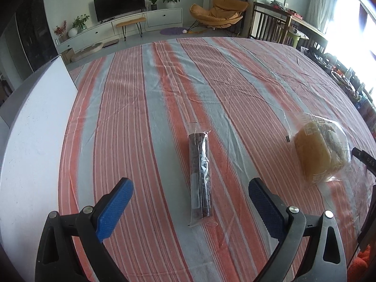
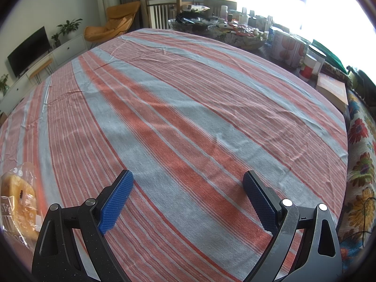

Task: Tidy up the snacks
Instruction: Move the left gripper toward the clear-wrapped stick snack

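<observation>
My left tongs (image 1: 190,189) are spread wide, holding nothing, with the long dark snack pack (image 1: 200,176) flat on the striped tabletop (image 1: 141,108) between the two pads. Bagged bread (image 1: 322,151) lies at 3 o'clock of that pack, well apart. Left view only: white board (image 1: 40,127) at 9 o'clock. My right tongs (image 2: 188,186) are also apart and empty, over bare cloth. Right view catches the bread at 8 o'clock, never the dark pack, plus cans and bowls (image 2: 246,37) at 1 o'clock.
</observation>
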Demonstrator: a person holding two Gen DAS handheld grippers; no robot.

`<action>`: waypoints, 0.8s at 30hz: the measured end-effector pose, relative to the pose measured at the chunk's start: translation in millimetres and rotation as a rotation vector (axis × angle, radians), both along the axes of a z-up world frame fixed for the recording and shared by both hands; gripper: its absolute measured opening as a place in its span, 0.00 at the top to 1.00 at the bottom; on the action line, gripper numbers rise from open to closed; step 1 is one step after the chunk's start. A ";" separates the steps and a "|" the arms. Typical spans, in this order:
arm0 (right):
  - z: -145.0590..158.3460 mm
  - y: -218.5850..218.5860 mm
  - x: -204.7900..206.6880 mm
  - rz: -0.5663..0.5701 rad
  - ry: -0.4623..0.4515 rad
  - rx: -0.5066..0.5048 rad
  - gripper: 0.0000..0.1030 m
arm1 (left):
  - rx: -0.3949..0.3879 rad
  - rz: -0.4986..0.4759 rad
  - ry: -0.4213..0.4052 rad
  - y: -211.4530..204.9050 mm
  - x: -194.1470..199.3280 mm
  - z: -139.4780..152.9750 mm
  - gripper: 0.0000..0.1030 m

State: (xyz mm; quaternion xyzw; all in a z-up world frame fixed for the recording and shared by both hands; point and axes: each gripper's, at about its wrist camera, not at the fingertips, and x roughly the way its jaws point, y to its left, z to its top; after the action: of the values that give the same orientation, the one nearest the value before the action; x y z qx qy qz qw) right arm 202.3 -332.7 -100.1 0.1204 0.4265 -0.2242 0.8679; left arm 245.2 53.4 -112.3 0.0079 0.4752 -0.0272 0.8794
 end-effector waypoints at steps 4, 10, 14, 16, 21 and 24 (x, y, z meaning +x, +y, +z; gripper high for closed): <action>-0.5 -0.3 0.0 0.000 0.000 0.000 0.06 | 0.020 -0.018 0.005 -3.1 0.6 -3.3 0.05; 0.4 0.3 -0.2 0.000 0.000 0.000 0.06 | 0.026 -0.028 0.014 -5.0 6.7 -4.3 0.05; 0.5 0.3 -0.2 0.000 0.000 0.000 0.06 | 0.029 -0.028 0.019 -4.6 9.6 -4.2 0.05; -0.4 -0.2 -0.1 0.000 0.000 0.000 0.06 | 0.029 -0.025 0.026 -4.1 11.5 -5.7 0.05; 0.1 0.1 -0.2 0.000 0.000 0.000 0.06 | 0.033 -0.037 0.048 -6.7 13.9 -12.1 0.05; -0.4 -0.2 -0.1 0.000 0.000 0.000 0.06 | 0.038 -0.046 0.057 -9.4 15.8 -14.9 0.05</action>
State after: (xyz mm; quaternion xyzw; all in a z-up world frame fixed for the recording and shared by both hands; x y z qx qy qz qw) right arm 202.1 -332.9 -100.5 0.1205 0.4265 -0.2240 0.8680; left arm 261.0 44.0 -127.2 0.0347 0.5002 -0.0388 0.8643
